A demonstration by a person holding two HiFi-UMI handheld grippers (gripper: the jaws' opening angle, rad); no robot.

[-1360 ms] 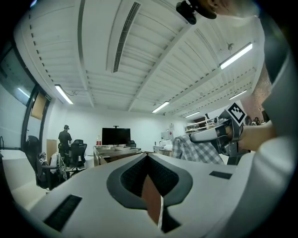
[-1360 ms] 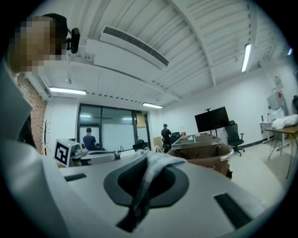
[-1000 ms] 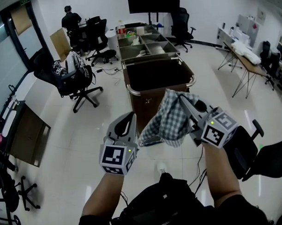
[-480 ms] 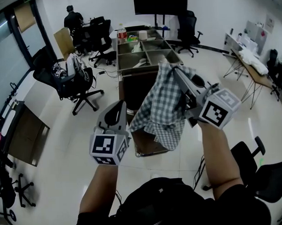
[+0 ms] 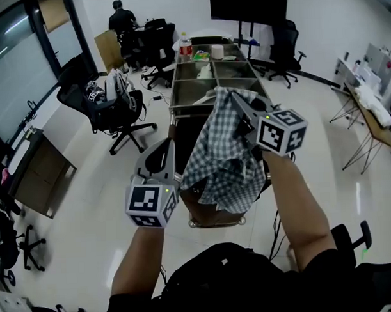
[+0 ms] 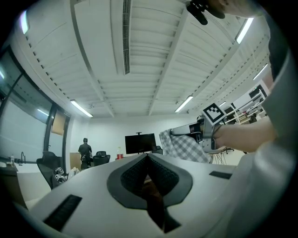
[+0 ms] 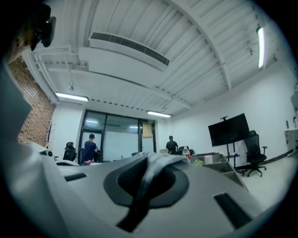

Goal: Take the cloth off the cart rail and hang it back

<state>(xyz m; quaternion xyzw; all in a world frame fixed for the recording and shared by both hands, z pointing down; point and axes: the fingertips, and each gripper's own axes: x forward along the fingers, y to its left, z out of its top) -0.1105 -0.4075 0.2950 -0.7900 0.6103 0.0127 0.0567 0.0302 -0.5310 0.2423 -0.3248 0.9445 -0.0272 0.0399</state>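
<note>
Cart (image 5: 185, 140): a dark bin straight ahead, below both tongs. Its top rail is mostly hidden behind the cloth.
Cloth (image 5: 224, 151): checked fabric, off the rail. It hangs in loose folds in the air over the near part of the cart.
Right tongs (image 5: 235, 103): clamped on an upper part of the cloth, with a bunch of fabric pinched between the pads. All the weight hangs from this one place.
Left tongs (image 5: 167, 147): jaws together with nothing between them, just beside the left edge of the cloth (touching or not, I cannot tell).
Handling: I judge it light, soft and limp, not fragile. It will sag and swing, and it may slide off a smooth rail if one side hangs longer.
Where to hold: probably a second grip on the upper edge, away from the first one, so the cloth spreads and both halves fall evenly over the rail.
</note>
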